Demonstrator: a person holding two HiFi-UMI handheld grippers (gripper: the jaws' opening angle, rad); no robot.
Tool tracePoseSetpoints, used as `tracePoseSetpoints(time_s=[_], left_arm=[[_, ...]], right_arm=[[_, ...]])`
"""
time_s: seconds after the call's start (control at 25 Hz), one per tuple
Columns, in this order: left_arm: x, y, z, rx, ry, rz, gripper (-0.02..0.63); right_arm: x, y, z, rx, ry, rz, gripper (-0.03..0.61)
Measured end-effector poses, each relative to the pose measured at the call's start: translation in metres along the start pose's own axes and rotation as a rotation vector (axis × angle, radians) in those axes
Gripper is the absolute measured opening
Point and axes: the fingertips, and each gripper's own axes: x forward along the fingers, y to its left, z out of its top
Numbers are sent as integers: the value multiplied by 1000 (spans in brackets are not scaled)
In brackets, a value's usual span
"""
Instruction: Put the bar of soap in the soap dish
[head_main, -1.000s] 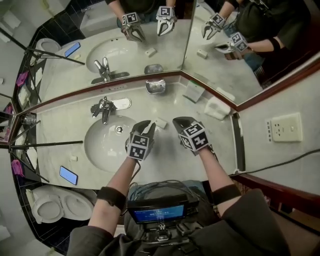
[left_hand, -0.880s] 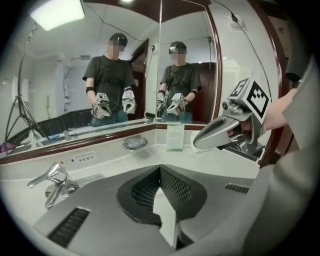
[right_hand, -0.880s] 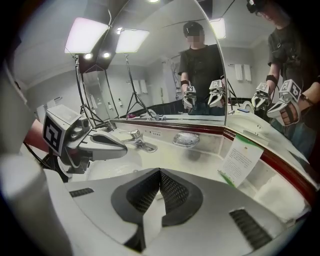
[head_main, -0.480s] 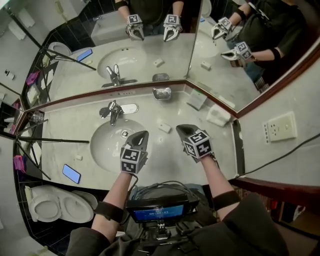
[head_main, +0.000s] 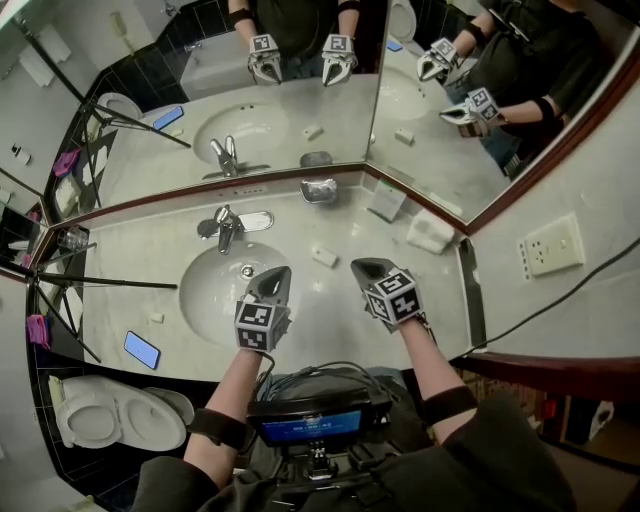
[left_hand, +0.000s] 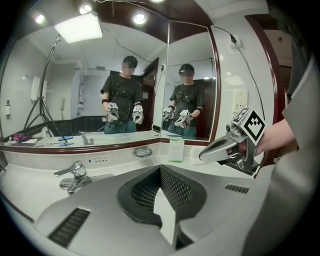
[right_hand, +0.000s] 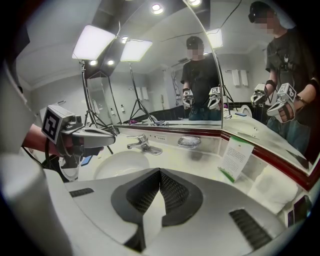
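Left gripper (head_main: 282, 272) and right gripper (head_main: 360, 266): both closed, holding nothing.
The bar of soap (head_main: 323, 257) lies on the counter (head_main: 300, 225), apart from the soap dish (head_main: 320, 190); picking and placing remain.

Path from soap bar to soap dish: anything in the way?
Nothing visible. The small white rectangular soap bar lies on the pale stone counter, with only bare counter between it and the silver metal soap dish by the mirror. The chrome tap stands well left of that line.
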Motion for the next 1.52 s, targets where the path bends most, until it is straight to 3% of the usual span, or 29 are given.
tracePoseSetpoints(time_s=[0.28,0.44,0.56,0.84,1.2,1.52], left_arm=[[2,-3,-1,21,-2,14,0],[6,-2,-5,13,9,15,0],[9,-2,-8,10,14,10,0],[20,-1,-19,-8,31,-4,0],[35,11,-34,-56,51,-13,0],[38,17,-44,-79,75,-10,0]], right_arm=[[7,-3,-5,-46,25,-17,21],[24,-5,-17,-139,114,-24,27],[37,3,-23,-183,194,16,131],[80,3,-42,-313,356,47,280],[137,-23,-85,-347,534,43,290],[160,-21,-103,-363,633,71,291]])
